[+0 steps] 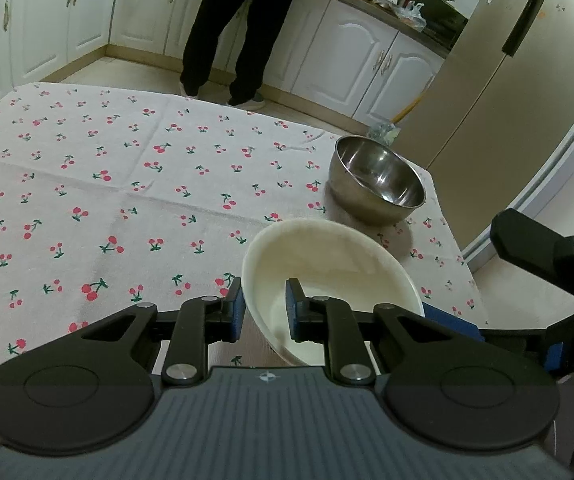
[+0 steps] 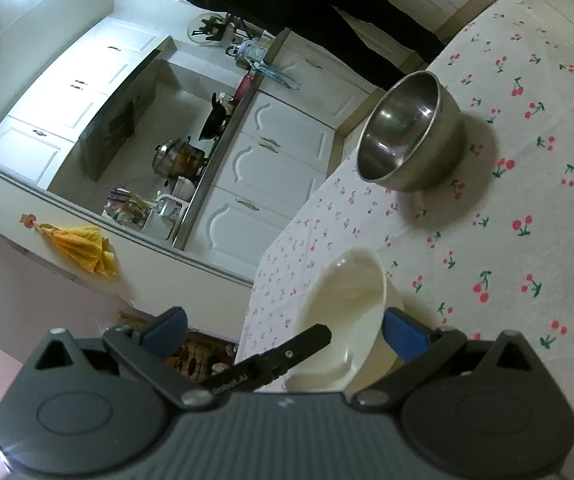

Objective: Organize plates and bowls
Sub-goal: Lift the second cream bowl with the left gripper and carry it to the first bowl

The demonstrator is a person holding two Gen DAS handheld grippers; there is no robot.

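A cream bowl (image 1: 327,264) is tilted above the cherry-print tablecloth (image 1: 127,184). My left gripper (image 1: 263,312) is shut on the bowl's near rim, one finger outside the wall and one inside. A steel bowl (image 1: 377,180) stands upright on the cloth just beyond it, near the table's right edge. In the right wrist view the cream bowl (image 2: 347,312) is close in front of my right gripper (image 2: 287,332), which is open wide, with its right finger beside the bowl's outer wall. The steel bowl (image 2: 411,132) stands farther ahead.
A person in black trousers (image 1: 235,28) stands at the counter beyond the table. White cabinets (image 1: 359,60) line the far wall and a tall fridge (image 1: 519,92) stands to the right. The table's right edge (image 1: 459,248) runs close to both bowls.
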